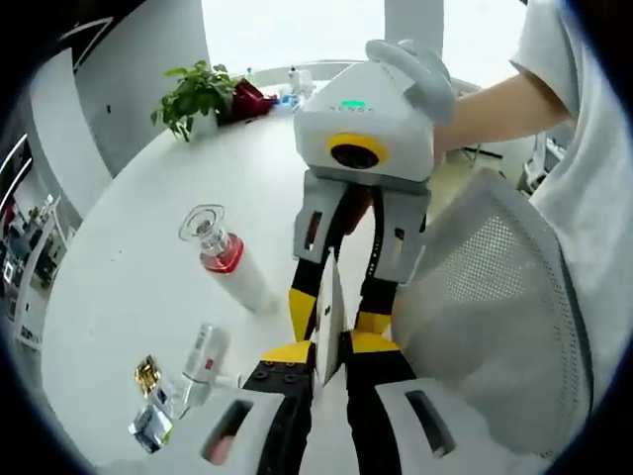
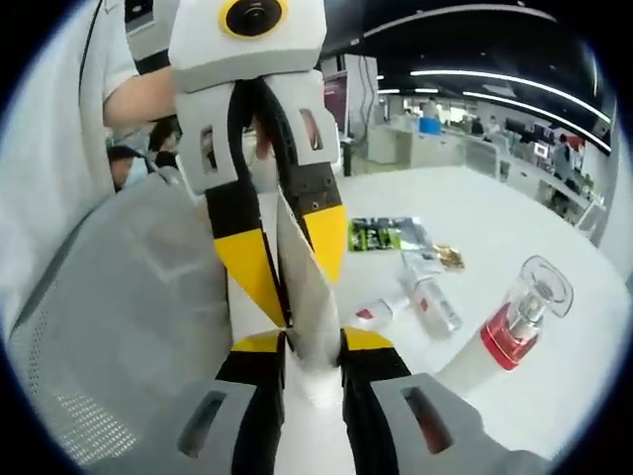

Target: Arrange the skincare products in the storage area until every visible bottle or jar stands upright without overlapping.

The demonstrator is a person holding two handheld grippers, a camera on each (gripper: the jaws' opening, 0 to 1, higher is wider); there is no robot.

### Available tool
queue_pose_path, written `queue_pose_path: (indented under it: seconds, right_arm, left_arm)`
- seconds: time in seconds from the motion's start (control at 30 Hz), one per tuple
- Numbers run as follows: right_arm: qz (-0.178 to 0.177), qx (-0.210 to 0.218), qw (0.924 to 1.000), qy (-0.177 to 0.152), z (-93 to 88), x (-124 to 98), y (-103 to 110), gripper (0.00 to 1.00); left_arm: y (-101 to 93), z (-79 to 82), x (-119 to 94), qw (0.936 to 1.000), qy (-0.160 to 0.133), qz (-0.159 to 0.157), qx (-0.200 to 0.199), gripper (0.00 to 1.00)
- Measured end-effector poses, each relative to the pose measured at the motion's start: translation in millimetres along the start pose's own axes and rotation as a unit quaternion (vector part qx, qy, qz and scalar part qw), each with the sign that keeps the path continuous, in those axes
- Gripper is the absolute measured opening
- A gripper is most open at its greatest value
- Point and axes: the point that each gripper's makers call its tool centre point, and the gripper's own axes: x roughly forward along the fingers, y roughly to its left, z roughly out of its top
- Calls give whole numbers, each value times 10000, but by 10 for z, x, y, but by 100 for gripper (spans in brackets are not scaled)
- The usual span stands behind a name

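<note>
A thin white flat packet (image 1: 329, 297) stands edge-on between the two grippers, which face each other tip to tip. My left gripper (image 1: 329, 348) is shut on its near end and my right gripper (image 1: 336, 325) on its far end. The right gripper view shows the same grip: right gripper (image 2: 312, 341) below, left gripper (image 2: 305, 297) above, packet (image 2: 302, 247) between. On the white table (image 1: 129, 257), a white bottle with a red band and clear cap (image 1: 226, 257) (image 2: 512, 336) seems to lie on its side. A small white tube (image 1: 205, 356) (image 2: 430, 297) lies flat.
A grey mesh chair back (image 1: 495, 307) (image 2: 119, 307) stands close beside the grippers. Small foil items (image 1: 148, 376) (image 2: 450, 257) and a green sachet (image 2: 386, 235) lie by the tube. A potted plant (image 1: 193, 94) stands at the table's far end. A person's arm (image 1: 495, 99) holds the right gripper.
</note>
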Motion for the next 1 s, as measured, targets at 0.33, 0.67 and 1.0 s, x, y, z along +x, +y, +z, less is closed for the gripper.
queue_pose_path:
  seconds: [0.33,0.67,1.0]
  right_arm:
    - [-435,474,9979,-101,-79,-60,-123,27]
    - [-816,1025,9913,-156,-290,-304,-157,34]
    - [-1156,1519,9811,-326,-444,-451,-151,41]
  left_arm:
    - [91,67,18,9997,-181,65,158,12]
    - [364,138,63,9986,-355,333,199,12]
    - [636,152,95,9979,-434,459,153,12]
